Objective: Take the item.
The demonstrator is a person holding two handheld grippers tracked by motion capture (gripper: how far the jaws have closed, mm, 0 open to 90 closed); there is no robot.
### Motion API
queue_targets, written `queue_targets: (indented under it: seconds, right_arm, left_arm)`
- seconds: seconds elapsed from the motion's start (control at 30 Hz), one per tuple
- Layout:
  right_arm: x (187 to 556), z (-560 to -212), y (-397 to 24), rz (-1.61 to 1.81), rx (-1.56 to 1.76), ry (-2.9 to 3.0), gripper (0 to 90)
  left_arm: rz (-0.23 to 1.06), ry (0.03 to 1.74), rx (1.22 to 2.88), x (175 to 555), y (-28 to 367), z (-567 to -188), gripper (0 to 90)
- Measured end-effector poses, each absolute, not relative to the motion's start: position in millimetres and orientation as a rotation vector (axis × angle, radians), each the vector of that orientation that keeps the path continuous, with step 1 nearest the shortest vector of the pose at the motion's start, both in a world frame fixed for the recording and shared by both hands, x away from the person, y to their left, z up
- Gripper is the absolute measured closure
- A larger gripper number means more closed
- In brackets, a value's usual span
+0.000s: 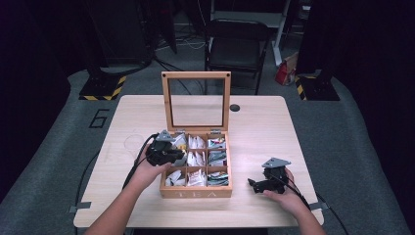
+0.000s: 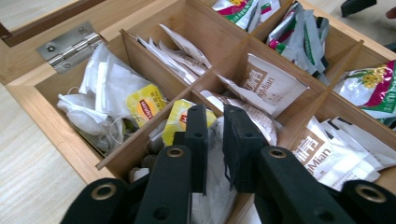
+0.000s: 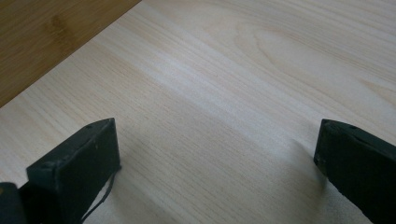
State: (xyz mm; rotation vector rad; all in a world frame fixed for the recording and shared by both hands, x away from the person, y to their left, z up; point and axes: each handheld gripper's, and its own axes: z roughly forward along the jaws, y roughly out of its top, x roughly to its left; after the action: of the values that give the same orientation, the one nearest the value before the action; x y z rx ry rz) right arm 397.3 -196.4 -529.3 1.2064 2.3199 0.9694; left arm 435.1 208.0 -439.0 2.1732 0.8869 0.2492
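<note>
Left gripper (image 2: 215, 140) sits in the middle-left compartment of the open wooden nine-compartment tea box (image 1: 195, 192), at 9 o'clock from the box centre. Its jaws are nearly together, pinching a white paper tea bag (image 2: 212, 186). Right gripper (image 3: 217, 163) rests on the pale wooden surface (image 3: 243, 84) at 3 o'clock from the box, jaws spread wide, nothing between them.

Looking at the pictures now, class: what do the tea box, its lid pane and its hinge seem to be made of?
Tea box: light wood, perhaps bamboo, matte, grain showing. Lid pane: clear glass or plastic; floor visible through it. Hinge: silvery brushed metal with screws.
</note>
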Motion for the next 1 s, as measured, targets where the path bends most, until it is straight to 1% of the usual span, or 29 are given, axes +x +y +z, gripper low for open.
queue_targets:
  seconds: [0.1,0.17,0.53,0.9,1.0]
  right_arm:
    - [397,-529,-196,0.969,1.206,2.321,0.0]
    - [397,-529,-196,0.969,1.206,2.32,0.0]
    - [397,-529,-196,0.969,1.206,2.321,0.0]
    - [397,-529,-196,0.969,1.206,2.32,0.0]
    - [397,-529,-196,0.969,1.206,2.32,0.0]
  left_arm:
    - [0.256,0.874,2.188,435,208,-438,86.2]
    - [0.26,0.873,2.185,434,208,-438,87.4]
    - [0.257,0.883,2.182,428,217,-433,87.6]
    - [0.284,0.876,2.192,422,232,-423,88.4]
    - [0.295,0.88,2.171,421,235,-418,88.6]
